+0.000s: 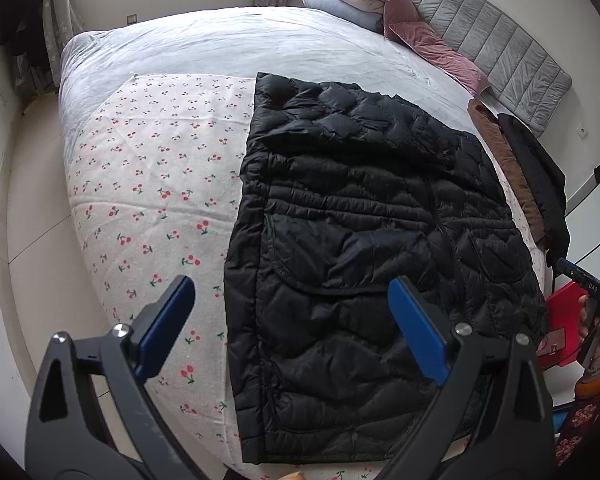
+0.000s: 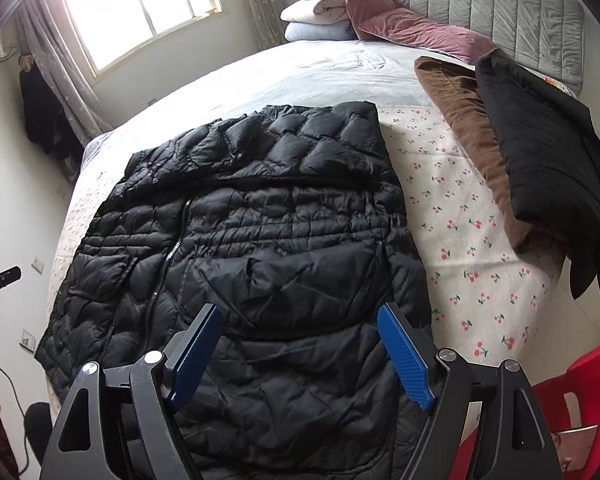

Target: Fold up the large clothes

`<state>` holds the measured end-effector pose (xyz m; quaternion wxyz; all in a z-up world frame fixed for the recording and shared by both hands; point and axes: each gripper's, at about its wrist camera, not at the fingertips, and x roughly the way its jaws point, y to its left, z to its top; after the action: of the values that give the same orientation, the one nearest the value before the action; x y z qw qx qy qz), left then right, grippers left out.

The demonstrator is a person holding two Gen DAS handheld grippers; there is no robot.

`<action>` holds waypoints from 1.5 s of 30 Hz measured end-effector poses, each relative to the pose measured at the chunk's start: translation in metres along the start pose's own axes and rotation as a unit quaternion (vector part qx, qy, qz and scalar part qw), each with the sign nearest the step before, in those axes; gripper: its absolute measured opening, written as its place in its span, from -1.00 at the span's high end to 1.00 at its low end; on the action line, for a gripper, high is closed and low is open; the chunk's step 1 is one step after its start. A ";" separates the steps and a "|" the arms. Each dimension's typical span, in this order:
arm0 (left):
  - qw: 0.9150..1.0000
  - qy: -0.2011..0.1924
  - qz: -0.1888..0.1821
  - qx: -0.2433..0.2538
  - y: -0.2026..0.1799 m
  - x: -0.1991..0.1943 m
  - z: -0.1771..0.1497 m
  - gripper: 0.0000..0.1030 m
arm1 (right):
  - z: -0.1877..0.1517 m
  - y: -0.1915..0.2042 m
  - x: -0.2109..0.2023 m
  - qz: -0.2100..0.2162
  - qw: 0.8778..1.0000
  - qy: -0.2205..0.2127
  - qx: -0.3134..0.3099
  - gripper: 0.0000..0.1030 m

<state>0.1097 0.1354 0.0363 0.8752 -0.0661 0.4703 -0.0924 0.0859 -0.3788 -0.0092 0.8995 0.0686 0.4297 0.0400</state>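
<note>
Black quilted jacket laid flat on a bed, both grippers wide open above it.

Bed [image 1: 160, 52]: grey cover, with a cherry-print sheet [image 1: 148, 184] spread over the near part. Jacket [image 1: 360, 220]: lies on the sheet, long axis running from the lower edge of the frame up toward the headboard [image 1: 496, 44]; hem nearest the cameras, hood end farthest; zip up the front in the right wrist view, sleeves tucked in. Folded brown garment [image 2: 464, 120] and folded black garment [image 2: 540, 152]: upper right of the right wrist view, side by side, apart from the jacket. Pillows [image 2: 400, 24]: stacked at the headboard. Left gripper [image 1: 292, 320]: jaws spread wide, nothing between them, over the jacket's lower left edge. Right gripper [image 2: 300, 340]: jaws spread wide, empty, over the hem.
</note>
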 end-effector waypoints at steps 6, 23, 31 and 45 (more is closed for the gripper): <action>0.999 0.038 -0.014 0.018 0.006 0.015 -0.045 -0.89 | -0.044 -0.027 0.004 0.005 0.999 0.022 0.025 -0.58; 0.988 0.105 -0.049 0.098 0.006 0.043 -0.110 -0.89 | -0.109 -0.041 0.016 -0.003 0.997 0.073 -0.034 -0.63; 0.990 0.083 -0.113 0.023 0.045 0.050 -0.081 -0.88 | -0.090 -0.090 0.006 0.056 0.996 0.025 0.068 -0.63; 0.938 0.091 -0.316 -0.110 0.067 0.066 -0.097 -0.80 | -0.112 -0.109 0.030 0.147 0.978 0.009 0.148 -0.37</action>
<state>0.0713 0.1829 -0.0837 0.7418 -0.2980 0.5101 -0.3174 0.0191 -0.4731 -0.1187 0.8601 0.2626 0.4238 0.1081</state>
